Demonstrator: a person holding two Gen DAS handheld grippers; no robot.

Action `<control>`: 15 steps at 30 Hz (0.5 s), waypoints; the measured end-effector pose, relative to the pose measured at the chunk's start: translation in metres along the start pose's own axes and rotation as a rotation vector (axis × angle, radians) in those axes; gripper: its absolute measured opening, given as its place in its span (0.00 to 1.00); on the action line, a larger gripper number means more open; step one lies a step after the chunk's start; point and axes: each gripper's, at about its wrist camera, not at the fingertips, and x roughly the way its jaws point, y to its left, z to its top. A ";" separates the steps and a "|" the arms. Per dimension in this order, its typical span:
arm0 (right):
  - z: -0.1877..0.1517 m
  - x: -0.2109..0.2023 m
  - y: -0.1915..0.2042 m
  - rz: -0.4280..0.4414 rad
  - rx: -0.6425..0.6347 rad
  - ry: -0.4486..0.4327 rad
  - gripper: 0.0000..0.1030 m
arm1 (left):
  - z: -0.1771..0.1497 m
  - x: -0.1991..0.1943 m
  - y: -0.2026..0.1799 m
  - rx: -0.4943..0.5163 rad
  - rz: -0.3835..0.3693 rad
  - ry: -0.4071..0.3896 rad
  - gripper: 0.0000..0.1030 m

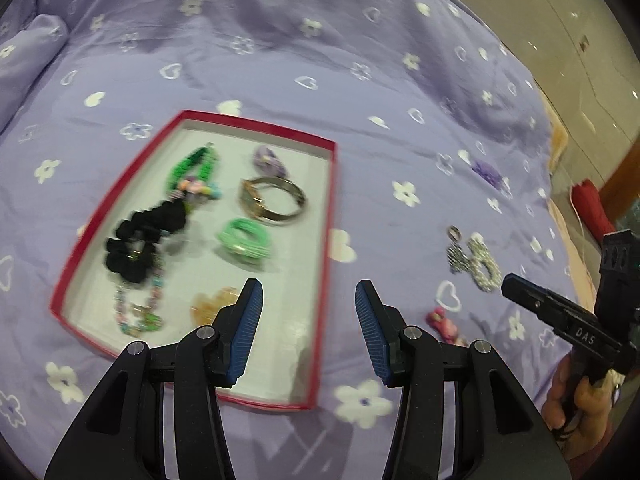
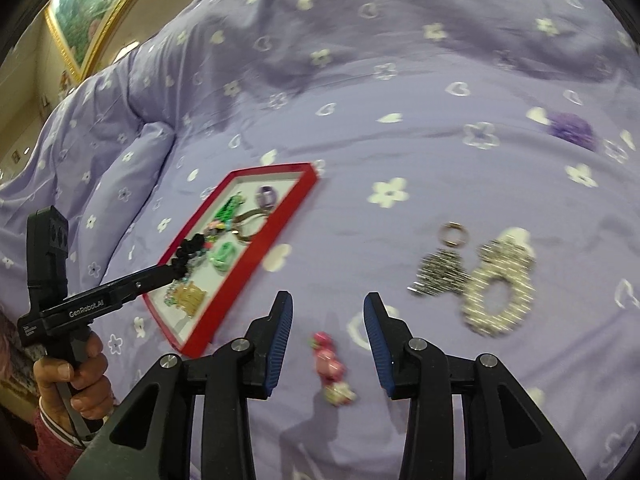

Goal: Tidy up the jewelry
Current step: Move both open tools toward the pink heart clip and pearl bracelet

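Right wrist view puts the right gripper [image 2: 327,342] nearest, jaws partly apart and empty, hanging above a small pink charm [image 2: 329,362] on the lilac bedspread [image 2: 400,80]. Fetching loose pieces looks like the step in hand, so next it must descend and close on that charm. Farther right lie a beaded hoop [image 2: 498,292] and ring [image 2: 452,234]; far left, the left gripper [image 1: 309,330], also half-open and empty, hovers over the red tray [image 1: 324,280].
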 end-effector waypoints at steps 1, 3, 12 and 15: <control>-0.003 -0.004 -0.006 -0.007 0.012 -0.005 0.38 | -0.001 0.001 -0.005 0.007 -0.006 0.007 0.46; -0.008 -0.013 -0.018 -0.023 0.034 -0.015 0.38 | -0.005 0.005 -0.018 0.027 -0.019 0.023 0.47; -0.026 -0.033 -0.069 -0.081 0.120 -0.034 0.38 | -0.023 0.023 -0.070 0.083 -0.085 0.110 0.52; -0.027 -0.034 -0.082 -0.093 0.139 -0.041 0.39 | -0.029 0.031 -0.087 0.100 -0.093 0.144 0.52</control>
